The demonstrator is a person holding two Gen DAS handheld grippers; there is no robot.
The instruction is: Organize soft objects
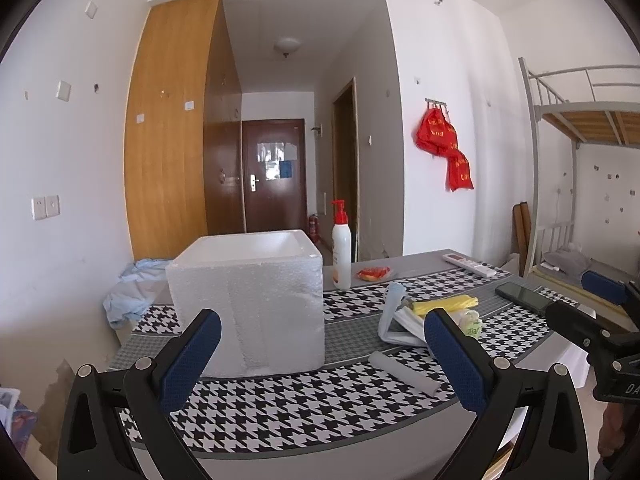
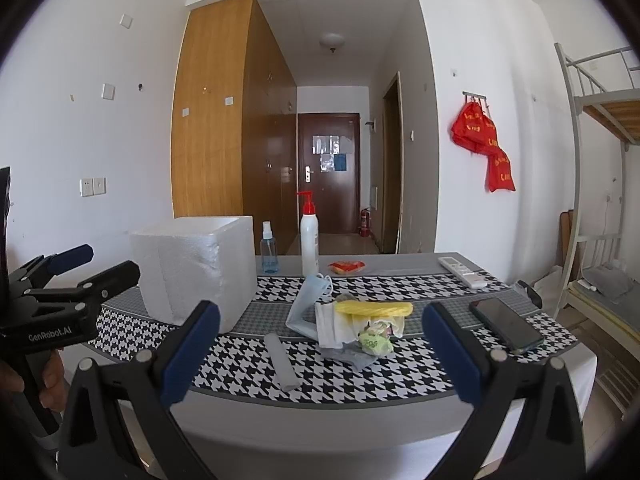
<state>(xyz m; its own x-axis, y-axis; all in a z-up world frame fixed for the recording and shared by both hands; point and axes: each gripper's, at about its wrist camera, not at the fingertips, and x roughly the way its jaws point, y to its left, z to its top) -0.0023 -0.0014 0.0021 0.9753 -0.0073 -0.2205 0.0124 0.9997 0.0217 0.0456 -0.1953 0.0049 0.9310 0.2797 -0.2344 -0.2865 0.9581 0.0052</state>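
From my left camera the foam box (image 1: 256,296) hides the blue spray bottle (image 2: 269,254), and my finger (image 1: 454,364) covers part of the soft pile (image 1: 436,312). The box's inside stays unseen. The bunk bed (image 2: 604,128) runs off the right edge.

L tongs (image 1: 322,356) wide apart, facing foam box (image 1: 248,300).

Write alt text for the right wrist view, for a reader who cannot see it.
The open right gripper hangs empty before a houndstooth-patterned table holding a pile of soft items: a blue face mask, a yellow plastic bag roll and a grey fabric strip. A white foam box stands left, a dark phone right; the left gripper shows at the left edge.
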